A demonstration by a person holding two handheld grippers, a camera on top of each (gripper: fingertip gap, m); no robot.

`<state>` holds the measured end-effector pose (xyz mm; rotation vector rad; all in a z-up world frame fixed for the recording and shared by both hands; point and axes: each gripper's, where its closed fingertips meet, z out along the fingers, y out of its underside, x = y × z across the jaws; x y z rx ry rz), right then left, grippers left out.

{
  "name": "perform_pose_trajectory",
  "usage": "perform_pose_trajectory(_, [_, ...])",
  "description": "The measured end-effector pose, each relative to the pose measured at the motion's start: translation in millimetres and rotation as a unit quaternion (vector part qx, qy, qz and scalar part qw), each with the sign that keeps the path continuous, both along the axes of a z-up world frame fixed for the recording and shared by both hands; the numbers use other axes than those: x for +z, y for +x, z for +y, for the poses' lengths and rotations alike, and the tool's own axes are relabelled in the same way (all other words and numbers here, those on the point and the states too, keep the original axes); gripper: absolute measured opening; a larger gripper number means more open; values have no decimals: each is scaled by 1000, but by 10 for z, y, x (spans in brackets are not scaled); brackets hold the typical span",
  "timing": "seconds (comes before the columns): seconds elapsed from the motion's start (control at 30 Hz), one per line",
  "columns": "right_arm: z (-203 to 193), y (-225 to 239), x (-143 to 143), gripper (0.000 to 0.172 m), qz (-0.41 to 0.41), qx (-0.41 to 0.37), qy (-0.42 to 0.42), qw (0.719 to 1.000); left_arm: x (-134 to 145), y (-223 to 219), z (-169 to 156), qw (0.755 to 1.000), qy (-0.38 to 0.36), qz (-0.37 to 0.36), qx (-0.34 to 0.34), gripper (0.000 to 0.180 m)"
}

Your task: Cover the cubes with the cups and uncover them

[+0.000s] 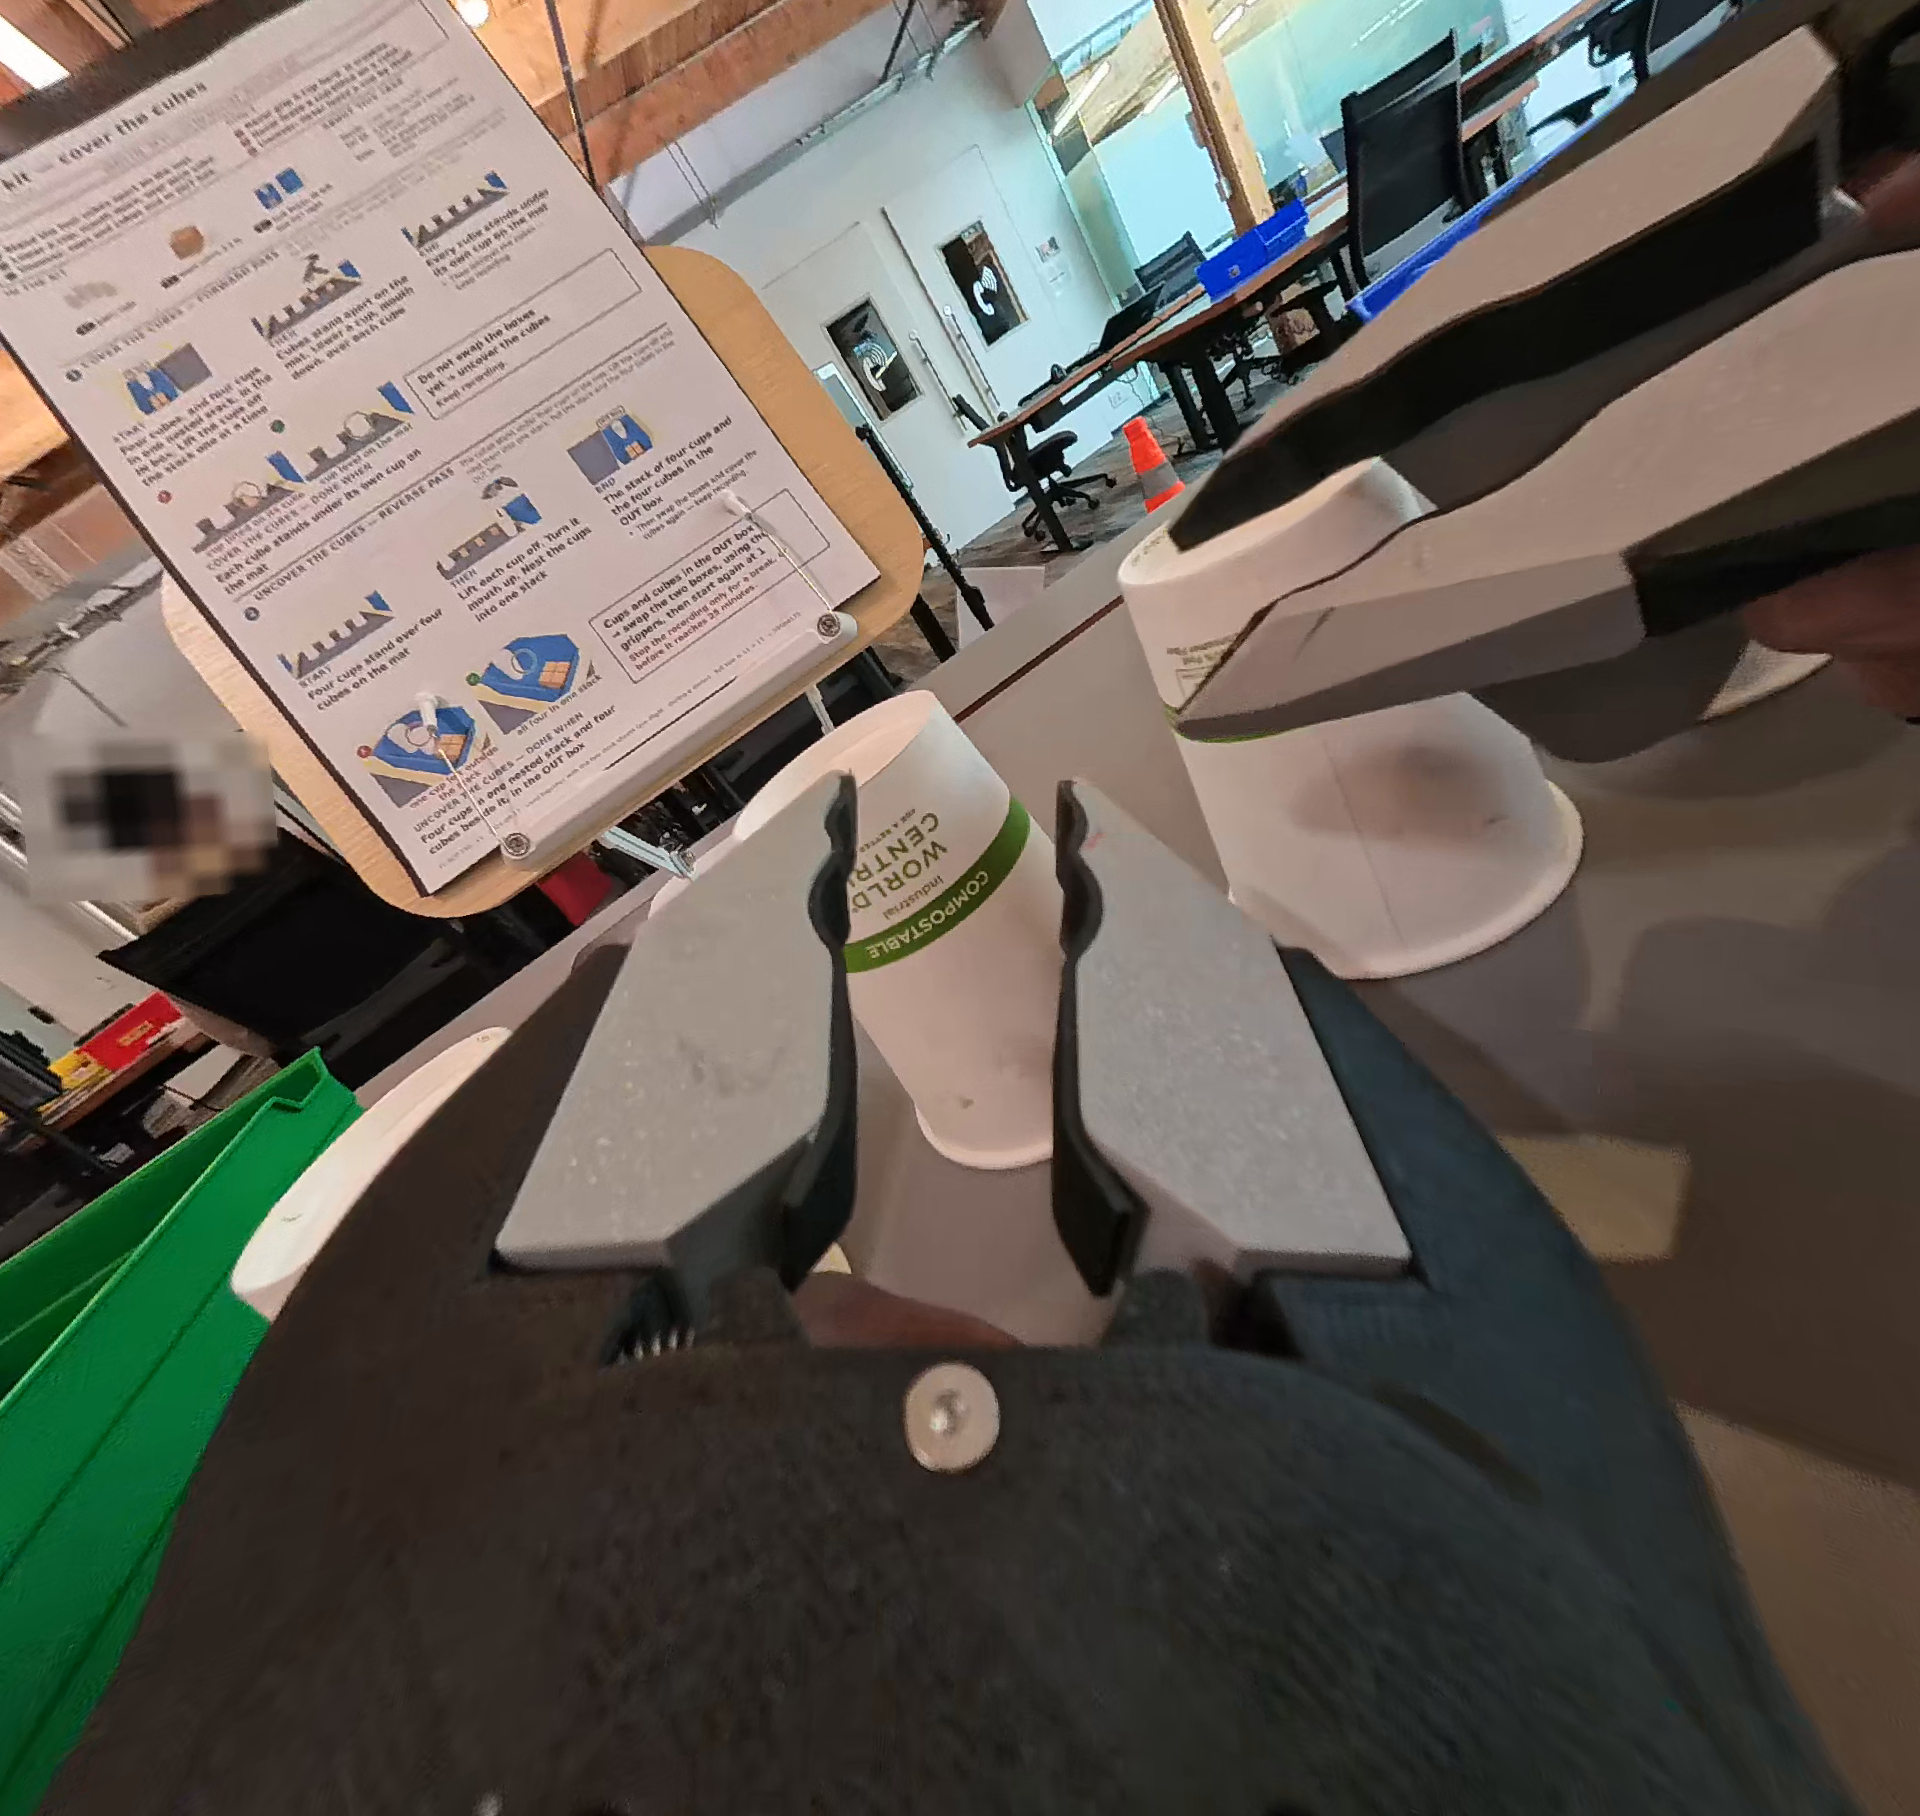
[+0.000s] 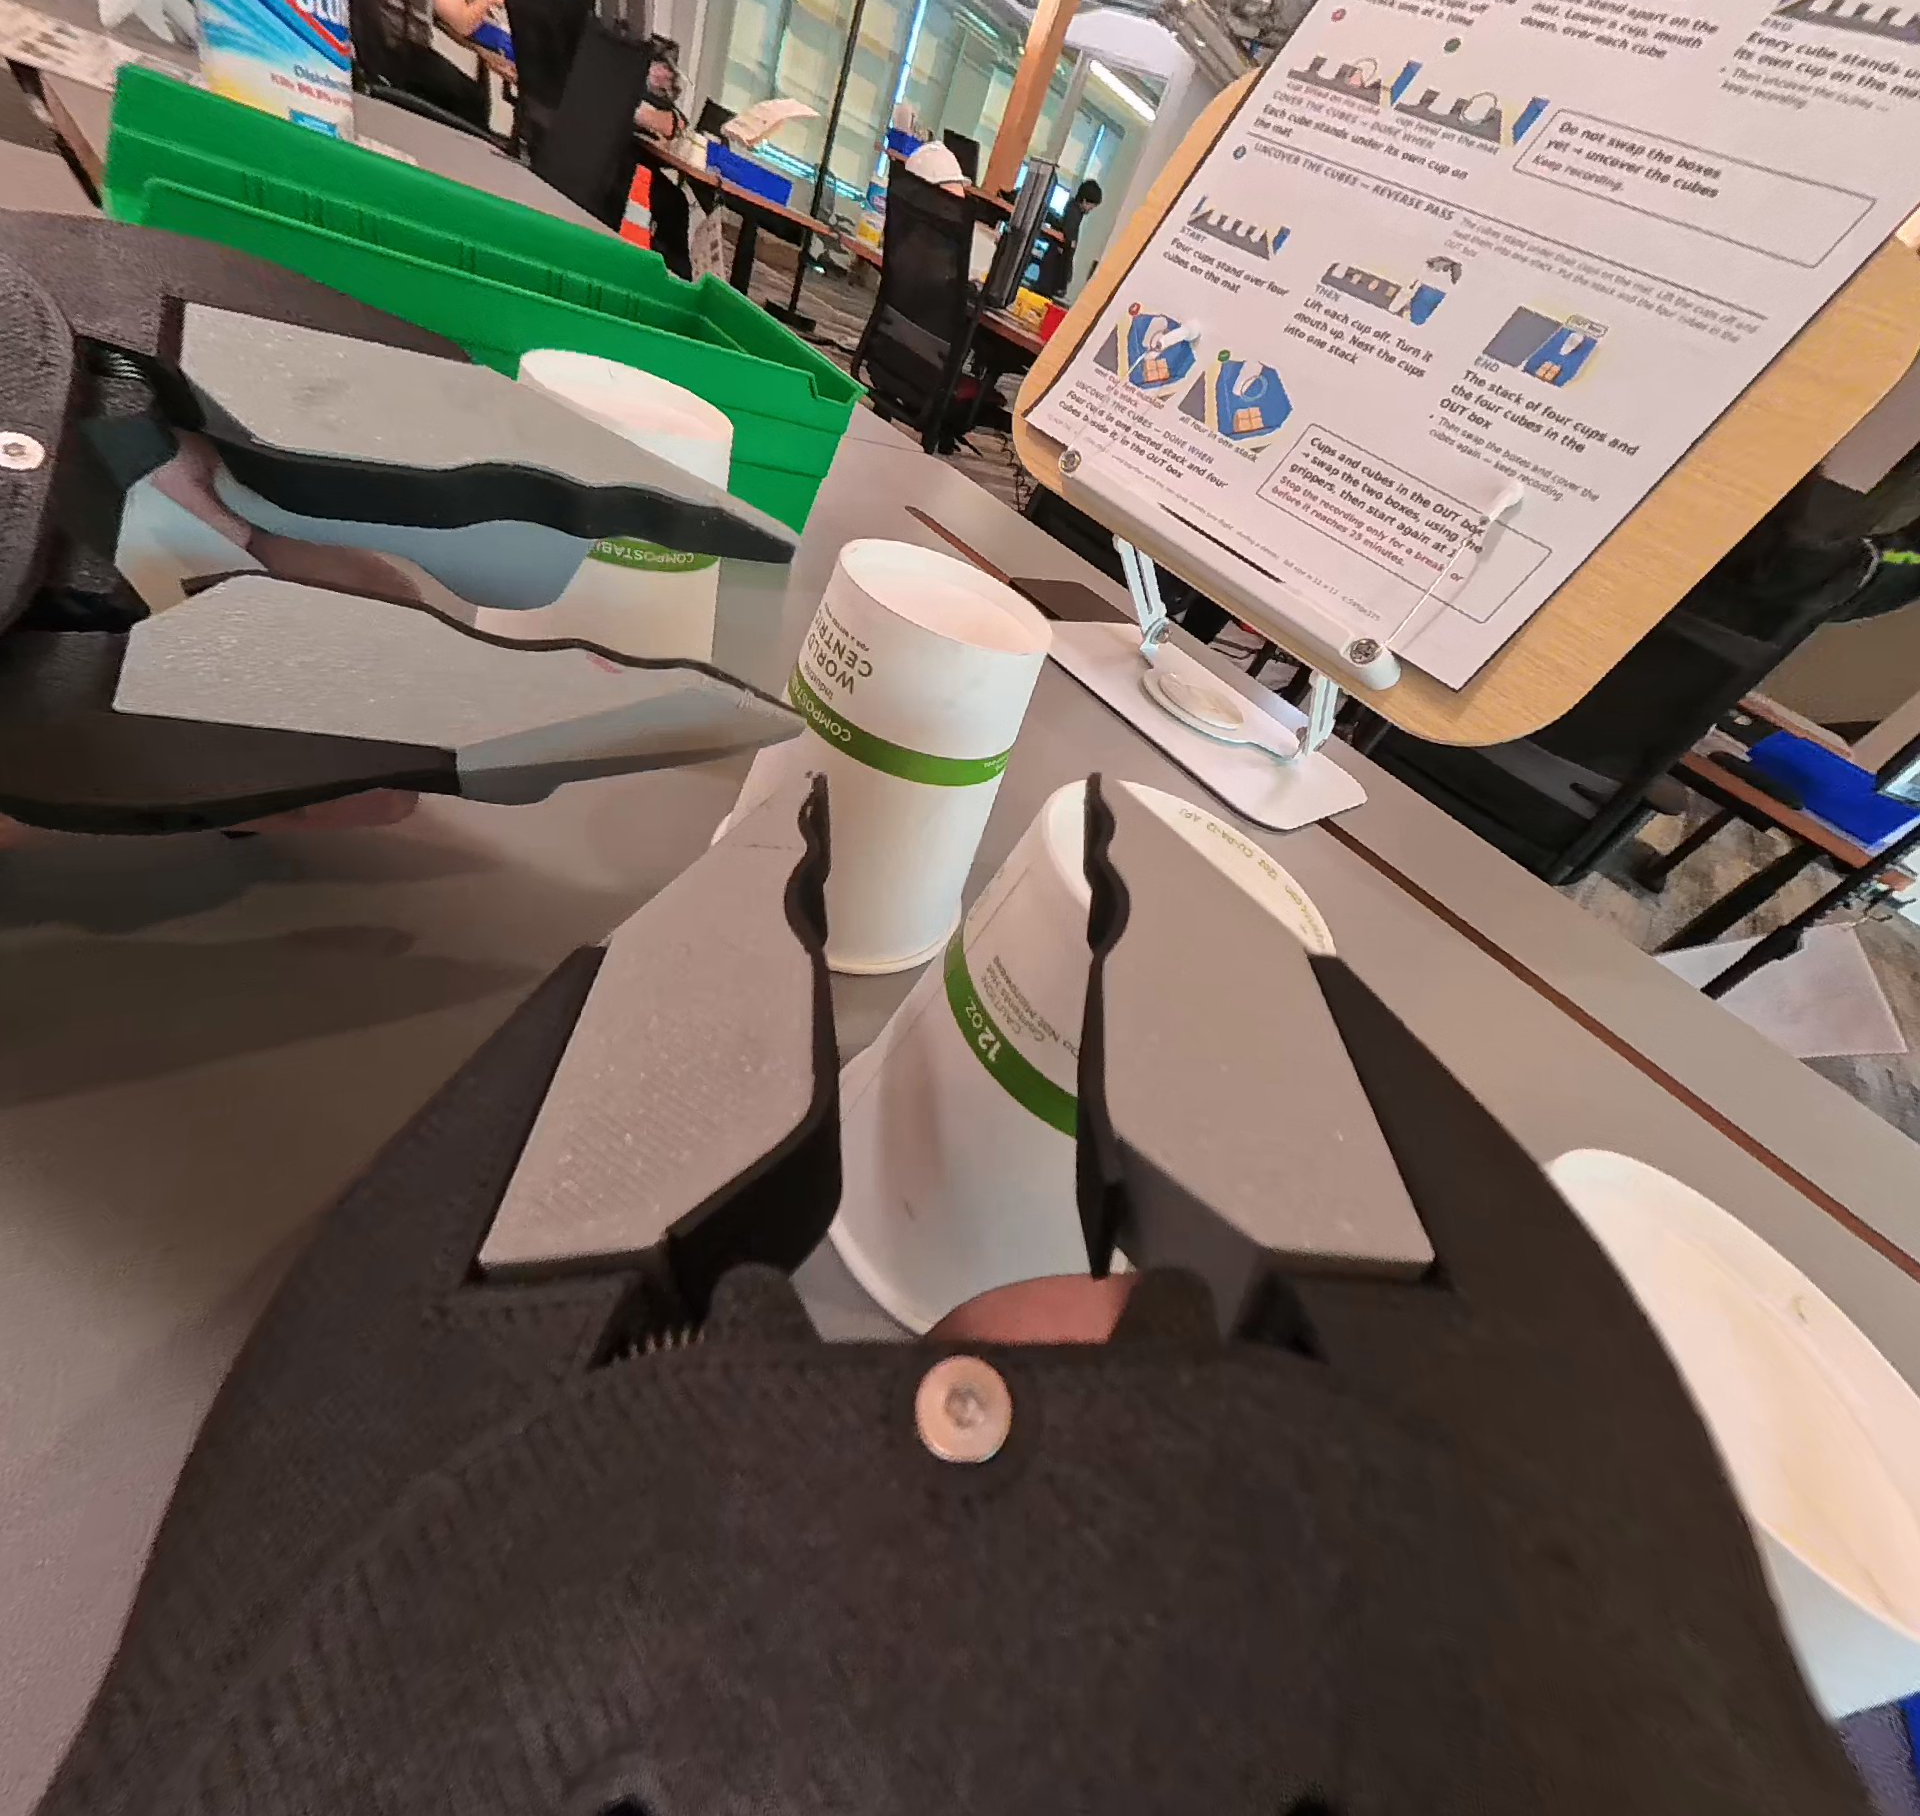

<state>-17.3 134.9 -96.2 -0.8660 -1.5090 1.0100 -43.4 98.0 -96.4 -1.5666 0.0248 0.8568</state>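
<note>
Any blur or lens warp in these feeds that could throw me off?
Left wrist view: right gripper slightly motion-smeared, fisheye bends the instruction board. Right wrist view: cups sharp, left gripper soft-edged; soft shadows on the table, no glare.

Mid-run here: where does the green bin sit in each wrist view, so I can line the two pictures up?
Left wrist view: green bin at the lower left edge.
Right wrist view: green bin at the upper left, just behind a white cup.
Shared landmark: the instruction sheet on its wooden stand, upper left in the left view, upper right in the right.
</note>
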Motion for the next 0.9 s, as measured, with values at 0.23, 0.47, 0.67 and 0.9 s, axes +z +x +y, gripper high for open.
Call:
perform_pose_trajectory(0.23, [-40,8,-2,46,2,6,2,1000,9,-29,-19,1000,6,-12,2,37])
perform_pose_trajectory(0.47, [-34,13,23,47,6,5,-6,1000,-4,-45,-18,1000,5,-21,3,36])
perform_pose_trajectory(0.67, [25,29,93,46,15,6,-46,999,-19,-45,-10,1000,1,-18,4,36])
perform_pose_trajectory(0.9, [32,27,93,48,9,12,-70,997,10,-45,-25,1000,13,-27,-1,36])
